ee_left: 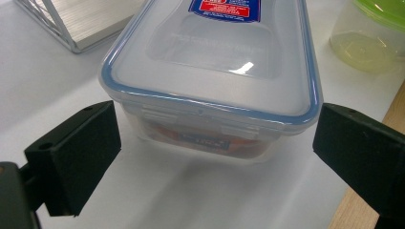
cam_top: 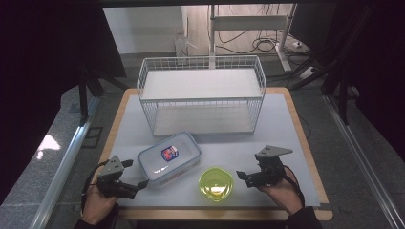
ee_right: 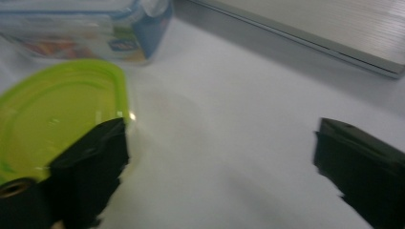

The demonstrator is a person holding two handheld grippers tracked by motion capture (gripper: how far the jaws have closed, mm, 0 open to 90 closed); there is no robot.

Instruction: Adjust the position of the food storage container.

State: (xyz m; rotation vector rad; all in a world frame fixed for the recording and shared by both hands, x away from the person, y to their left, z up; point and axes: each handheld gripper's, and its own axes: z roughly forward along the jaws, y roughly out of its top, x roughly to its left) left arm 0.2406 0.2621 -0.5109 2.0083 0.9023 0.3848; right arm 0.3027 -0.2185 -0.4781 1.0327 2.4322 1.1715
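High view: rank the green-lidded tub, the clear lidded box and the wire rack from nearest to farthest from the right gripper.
1. Green-lidded tub, just left of the right gripper.
2. Clear lidded box, farther left, by the left gripper.
3. Wire rack, at the table's far side.

Lidded clear box (ee_left: 210,62): blue-and-red label (ee_left: 224,9) on the lid, lettering too small and cropped to read. A second printed strip (ee_left: 200,140) shows through the front wall, blurred, illegible. No other text, brand or number readable anywhere
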